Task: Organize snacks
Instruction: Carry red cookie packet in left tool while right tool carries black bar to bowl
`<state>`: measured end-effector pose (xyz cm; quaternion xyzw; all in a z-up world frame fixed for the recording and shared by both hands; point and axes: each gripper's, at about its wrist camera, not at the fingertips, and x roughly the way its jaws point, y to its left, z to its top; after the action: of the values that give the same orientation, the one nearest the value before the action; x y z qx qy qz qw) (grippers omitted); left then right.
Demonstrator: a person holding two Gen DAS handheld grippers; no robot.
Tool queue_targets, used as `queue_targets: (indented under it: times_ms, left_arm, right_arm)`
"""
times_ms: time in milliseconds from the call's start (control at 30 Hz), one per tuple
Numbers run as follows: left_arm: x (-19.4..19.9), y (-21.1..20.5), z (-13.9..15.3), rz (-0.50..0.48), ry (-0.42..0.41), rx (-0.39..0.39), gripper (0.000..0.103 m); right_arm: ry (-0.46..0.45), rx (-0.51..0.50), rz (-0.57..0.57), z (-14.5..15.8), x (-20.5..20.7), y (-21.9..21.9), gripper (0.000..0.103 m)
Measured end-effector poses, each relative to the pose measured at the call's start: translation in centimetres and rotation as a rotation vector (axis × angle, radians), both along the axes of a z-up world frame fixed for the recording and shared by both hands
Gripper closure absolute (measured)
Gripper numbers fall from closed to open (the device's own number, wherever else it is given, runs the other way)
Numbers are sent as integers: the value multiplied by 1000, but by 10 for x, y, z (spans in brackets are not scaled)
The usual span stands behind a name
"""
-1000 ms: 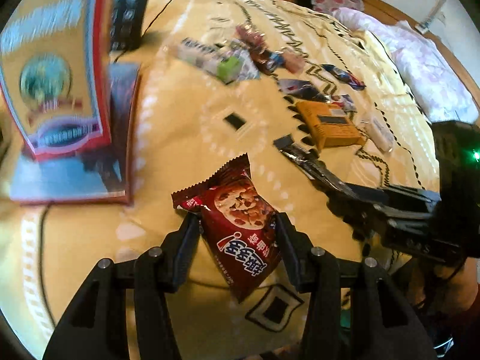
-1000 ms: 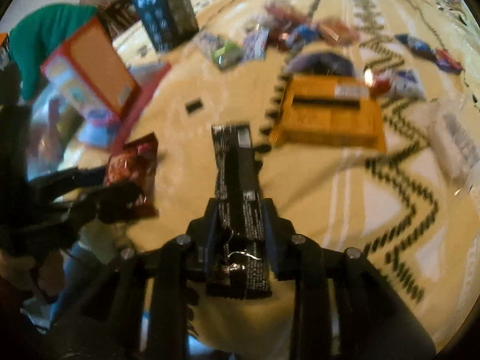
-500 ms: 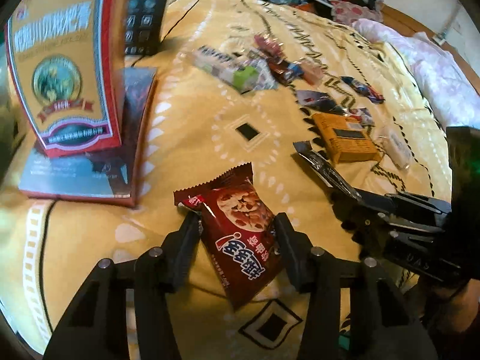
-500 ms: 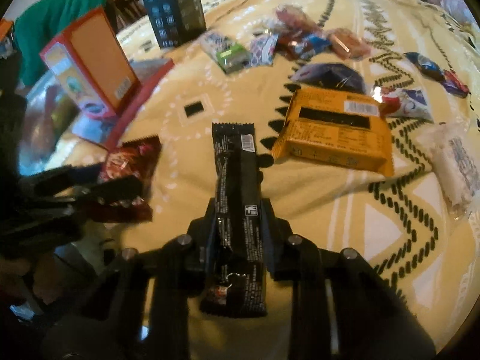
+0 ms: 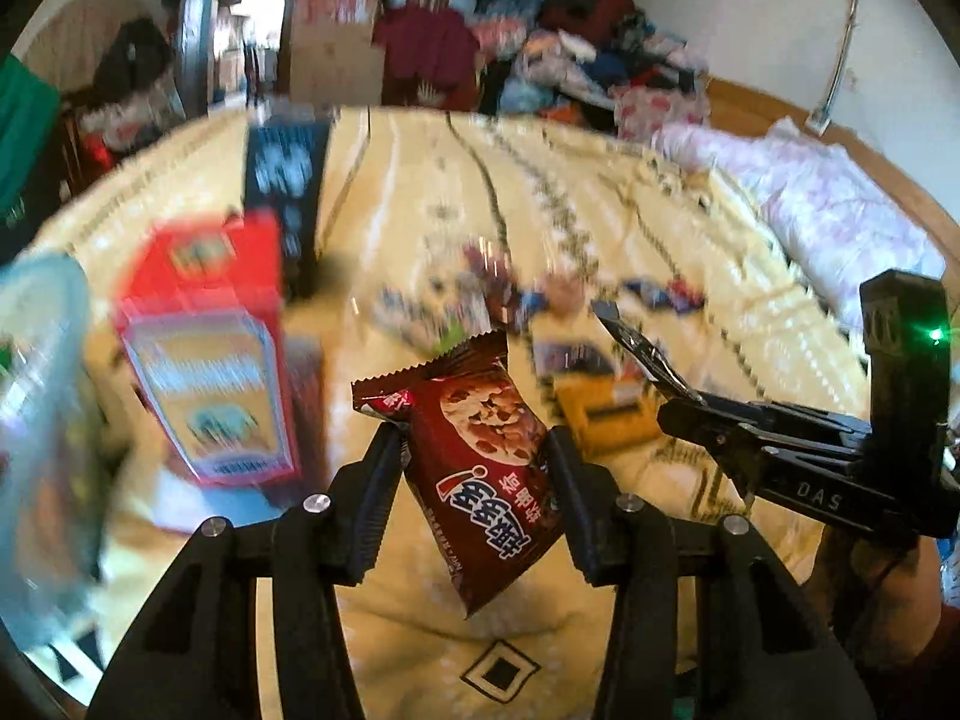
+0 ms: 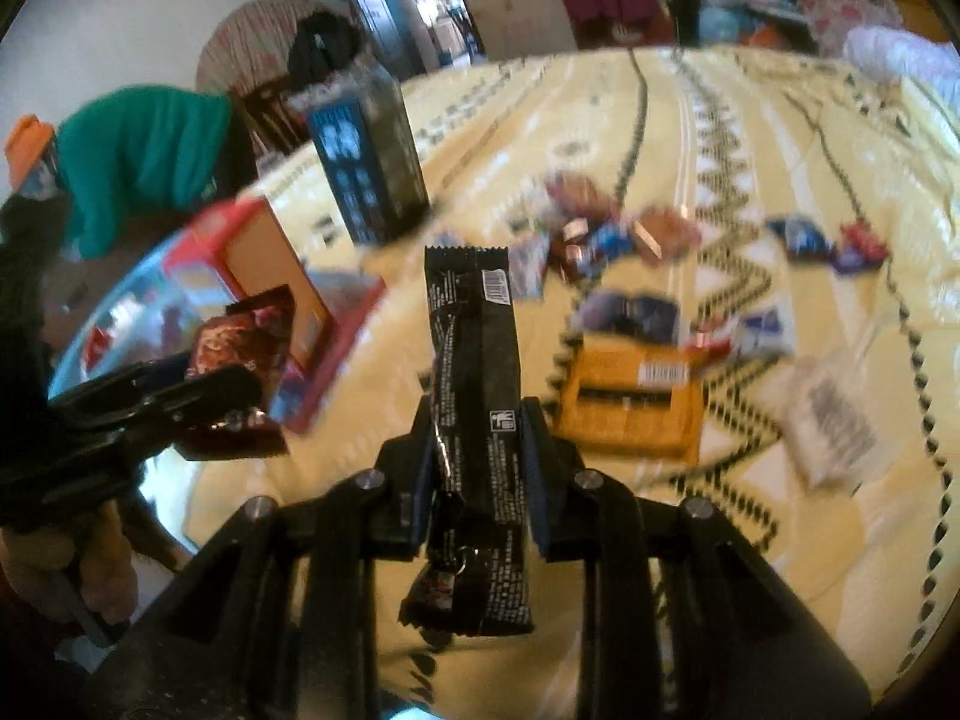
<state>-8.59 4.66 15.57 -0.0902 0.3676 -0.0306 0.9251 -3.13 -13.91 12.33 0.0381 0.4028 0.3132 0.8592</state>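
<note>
My left gripper point(image 5: 474, 450) is shut on a dark red cookie packet point(image 5: 480, 456) and holds it above the yellow bedspread point(image 5: 420, 630). My right gripper point(image 6: 480, 420) is shut on a long black snack bar point(image 6: 477, 396) that sticks forward past the fingers. In the left wrist view the right gripper point(image 5: 666, 402) and its black bar point(image 5: 639, 351) show at the right. In the right wrist view the left gripper point(image 6: 240, 390) with the red packet point(image 6: 240, 342) shows at the left.
An orange flat packet point(image 6: 630, 402), a white packet point(image 6: 831, 420) and several small wrapped sweets point(image 6: 600, 234) lie on the bedspread. A red and orange box point(image 6: 258, 264) and a dark blue box point(image 6: 366, 168) stand at the left. A clear bin point(image 5: 42, 420) is at far left.
Both grippers have lifted and tilted up with their snacks still held; the views now show the room beyond the bed. The clear bin has come into the left wrist view.
</note>
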Motion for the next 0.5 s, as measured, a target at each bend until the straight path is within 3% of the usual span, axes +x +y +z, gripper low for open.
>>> queue_targets:
  times_ms: [267, 500]
  left_arm:
    - [-17, 65, 73, 158, -130, 71, 54]
    - [-46, 151, 93, 359, -149, 90, 54]
  right_arm:
    - [-142, 36, 33, 71, 10, 27, 77]
    - [-233, 75, 140, 120, 10, 94, 77]
